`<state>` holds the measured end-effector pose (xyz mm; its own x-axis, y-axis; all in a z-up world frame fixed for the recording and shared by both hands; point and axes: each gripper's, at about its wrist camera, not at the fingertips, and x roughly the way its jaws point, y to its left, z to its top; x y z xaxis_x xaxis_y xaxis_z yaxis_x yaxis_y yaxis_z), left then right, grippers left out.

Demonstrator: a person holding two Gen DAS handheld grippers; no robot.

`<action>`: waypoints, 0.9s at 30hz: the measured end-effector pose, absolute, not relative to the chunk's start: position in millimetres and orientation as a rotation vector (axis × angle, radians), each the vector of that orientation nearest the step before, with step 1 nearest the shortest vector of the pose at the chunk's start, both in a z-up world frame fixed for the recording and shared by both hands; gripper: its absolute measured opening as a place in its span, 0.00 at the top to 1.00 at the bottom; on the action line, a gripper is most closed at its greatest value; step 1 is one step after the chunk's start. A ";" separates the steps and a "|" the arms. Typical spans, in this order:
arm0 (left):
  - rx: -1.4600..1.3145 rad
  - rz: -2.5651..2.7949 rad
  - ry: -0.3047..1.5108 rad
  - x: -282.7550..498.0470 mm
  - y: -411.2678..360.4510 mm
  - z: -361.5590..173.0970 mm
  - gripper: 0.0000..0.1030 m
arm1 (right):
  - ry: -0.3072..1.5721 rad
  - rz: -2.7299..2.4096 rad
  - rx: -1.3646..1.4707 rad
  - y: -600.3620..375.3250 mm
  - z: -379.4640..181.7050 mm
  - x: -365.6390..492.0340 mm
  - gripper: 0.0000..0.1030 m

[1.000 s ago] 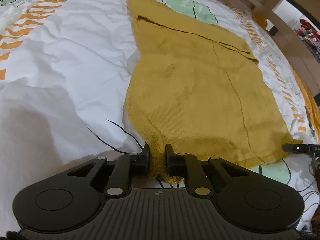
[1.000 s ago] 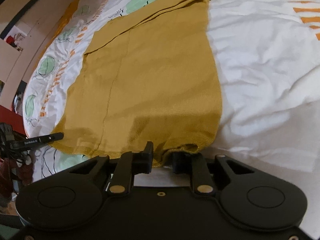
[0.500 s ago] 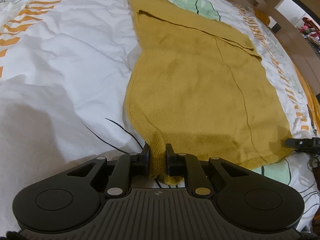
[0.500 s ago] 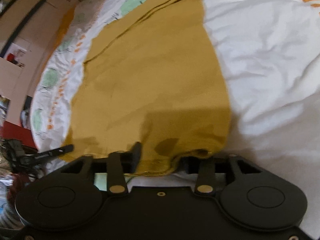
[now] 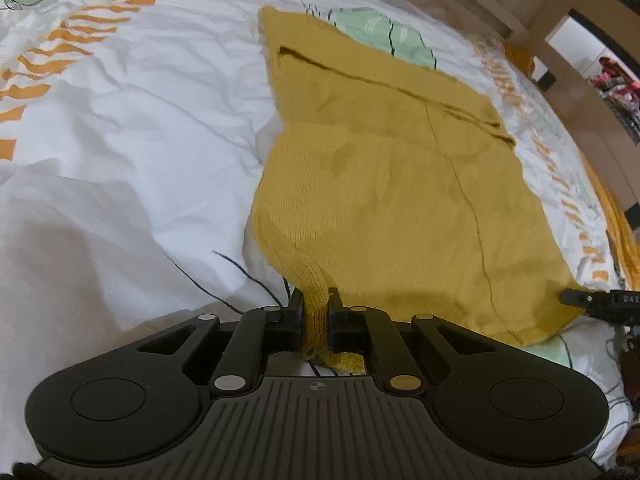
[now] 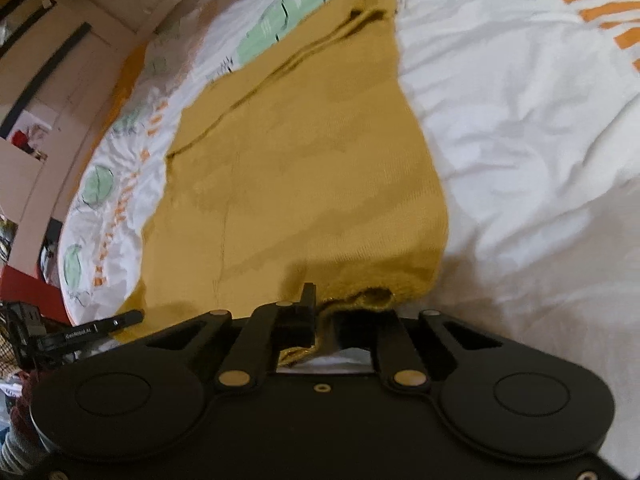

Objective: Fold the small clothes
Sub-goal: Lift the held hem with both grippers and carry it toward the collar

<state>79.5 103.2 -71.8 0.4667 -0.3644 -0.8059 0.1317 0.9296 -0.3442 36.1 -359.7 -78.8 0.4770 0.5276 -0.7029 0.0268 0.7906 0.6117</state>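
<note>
Two near corners of the yellow garment (image 5: 384, 184) on the bed (image 5: 120, 120) are now pinched: left tongs (image 5: 314, 300) stayed closed, right tongs (image 6: 344, 304) have just closed, so lifting can start.

right gripper (image 6: 326, 304) pinched sweater hem | mustard sweater (image 6: 304, 160) lay flat on bedspread (image 6: 520, 120) | view blurred

Both tongs (image 5: 315, 304) (image 6: 326, 304) are black plastic (brass-coloured pivot pins, round discs).
</note>
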 end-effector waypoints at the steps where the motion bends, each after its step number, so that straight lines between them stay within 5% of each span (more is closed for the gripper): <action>1: -0.252 -0.303 1.031 78.7 103.4 -69.7 0.91 | 1.022 0.328 0.614 -360.1 -76.9 34.9 0.88; 14: -0.370 -0.271 0.795 91.0 107.9 -25.3 0.91 | 0.772 0.361 0.714 -359.2 -50.7 55.0 0.88; 27: -0.439 -0.251 0.622 191.3 110.7 13.0 0.92 | 0.599 0.340 0.744 -373.5 -31.7 161.6 0.91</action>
<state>191.3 110.7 13.0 0.7871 -0.3544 -0.5049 0.0959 0.8788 -0.4674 161.6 -373.5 -31.7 0.7825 0.4893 -0.3851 -0.0809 0.6931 0.7162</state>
